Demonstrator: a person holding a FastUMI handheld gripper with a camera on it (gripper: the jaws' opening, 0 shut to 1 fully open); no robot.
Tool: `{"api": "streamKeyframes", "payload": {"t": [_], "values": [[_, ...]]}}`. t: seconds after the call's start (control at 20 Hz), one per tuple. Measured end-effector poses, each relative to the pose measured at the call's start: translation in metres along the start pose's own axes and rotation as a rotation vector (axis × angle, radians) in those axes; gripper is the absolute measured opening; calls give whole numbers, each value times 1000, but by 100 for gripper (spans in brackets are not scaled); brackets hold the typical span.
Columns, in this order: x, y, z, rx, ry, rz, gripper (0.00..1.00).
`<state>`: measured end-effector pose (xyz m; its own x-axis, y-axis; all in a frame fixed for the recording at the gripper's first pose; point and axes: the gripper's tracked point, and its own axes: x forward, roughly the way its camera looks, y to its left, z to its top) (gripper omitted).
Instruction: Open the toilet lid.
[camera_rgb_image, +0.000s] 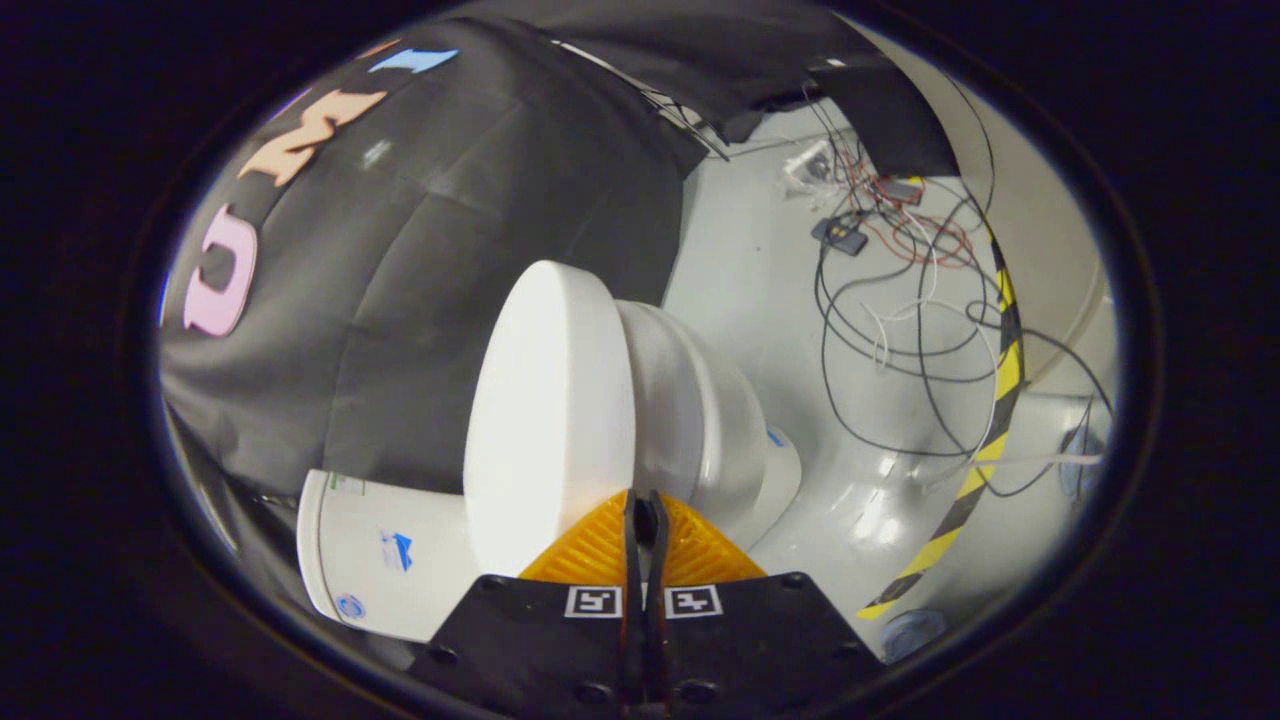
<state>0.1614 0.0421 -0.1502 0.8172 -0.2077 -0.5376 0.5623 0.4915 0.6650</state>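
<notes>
- The toilet lid (550, 420) sits just ahead of the tongs (646, 510), its broad white face showing and its rim at the fingertips; the view is rolled, so I cannot tell how far the lid stands off the seat.
- The tongs are closed, fingers drawn together with barely a slit between them and nothing pinched; the tips lie against or just beside the lid's edge.
- To the right of the lid, the toilet bowl (720, 420) bulges out, its base meeting the grey floor (740, 260).
- Near and to the left, the white tank (380, 550) stands against the black cloth wall (400, 300).
- Far to the right, loose cables (900, 330) sprawl across the floor beside a yellow-and-black striped tape (985, 450).
- Risk, as I judge it: the closed tips only push on a smooth rounded rim, so they could slide off and let the lid drop back onto the bowl.
</notes>
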Motion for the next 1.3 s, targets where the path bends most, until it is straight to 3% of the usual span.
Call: {"api": "streamKeyframes", "payload": {"t": [0.15, 0.7, 1.3], "values": [[-16, 25, 7, -36, -42, 38, 1], [-42, 64, 14, -136, -131, 47, 1], [-73, 121, 18, -273, -228, 145, 1]]}}
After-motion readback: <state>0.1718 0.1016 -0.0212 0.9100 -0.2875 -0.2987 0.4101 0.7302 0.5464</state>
